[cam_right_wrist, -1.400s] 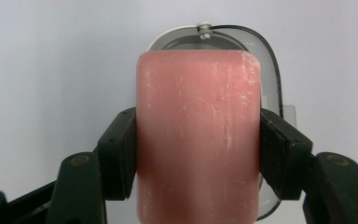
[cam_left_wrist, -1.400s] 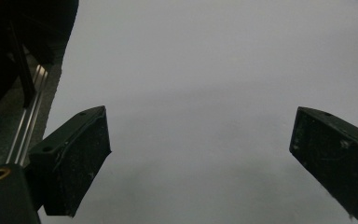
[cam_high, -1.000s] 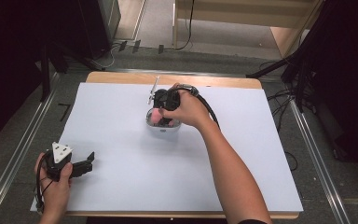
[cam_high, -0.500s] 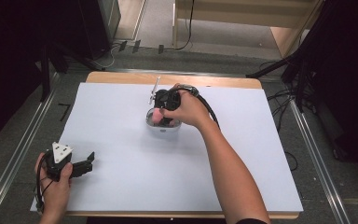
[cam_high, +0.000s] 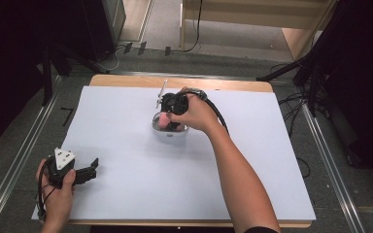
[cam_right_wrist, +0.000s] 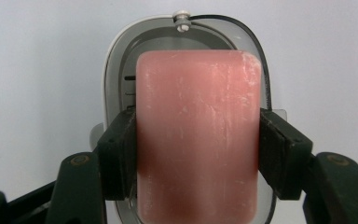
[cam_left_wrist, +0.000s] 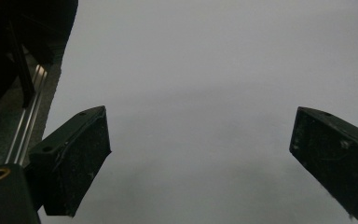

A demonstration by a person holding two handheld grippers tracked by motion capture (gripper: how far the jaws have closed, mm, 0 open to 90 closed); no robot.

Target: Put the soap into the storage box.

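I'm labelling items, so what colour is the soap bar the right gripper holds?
Pink; the soap bar shows best in the right gripper view.

A recording lab or studio: a wooden table [cam_high: 126,80] covered with a white sheet [cam_high: 126,145], metal floor rails [cam_high: 19,160] either side of the table, black stands [cam_high: 315,73] and loose cables [cam_high: 291,102] beside it

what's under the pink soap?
A white soap dish with a grey inner tray; its middle is covered by the soap, which the right gripper clamps.
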